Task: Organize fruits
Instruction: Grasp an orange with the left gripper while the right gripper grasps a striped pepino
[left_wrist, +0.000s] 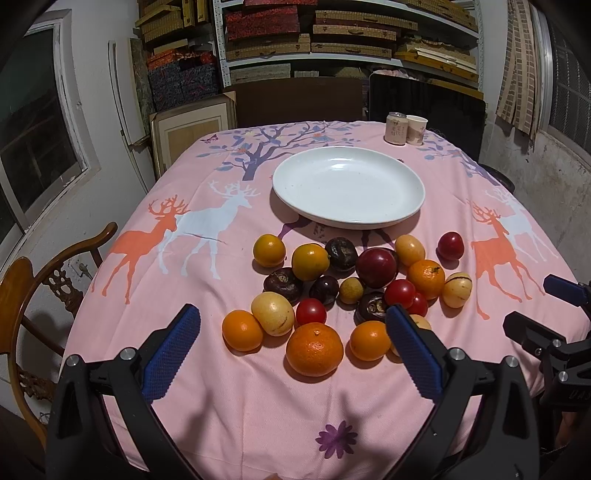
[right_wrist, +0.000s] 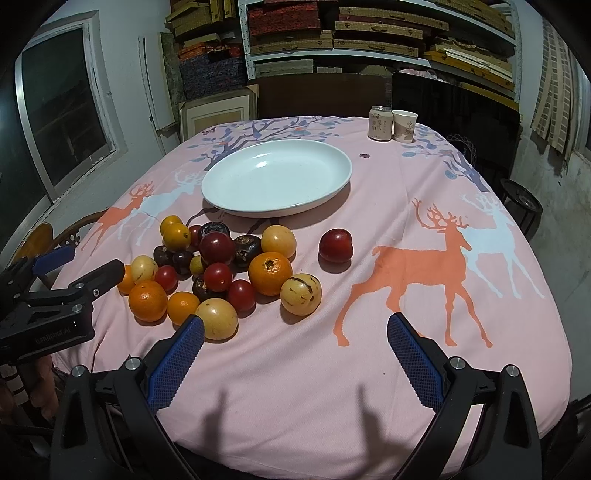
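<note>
Fruits (left_wrist: 347, 291) clustered just beyond left hand-held gripper (left_wrist: 291, 332), both hand-held grippers wide open, empty

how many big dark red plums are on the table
2 plums: one in the middle of the fruit pile, one alone on the cloth right of it. More may hide inside the pile.

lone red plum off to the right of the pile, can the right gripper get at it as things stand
Probably yes. The plum sits apart from the pile with bare tablecloth all around it, and nothing lies between it and the right gripper, whose jaws stand wide open. The plate lies beyond it, out of the way.
</note>
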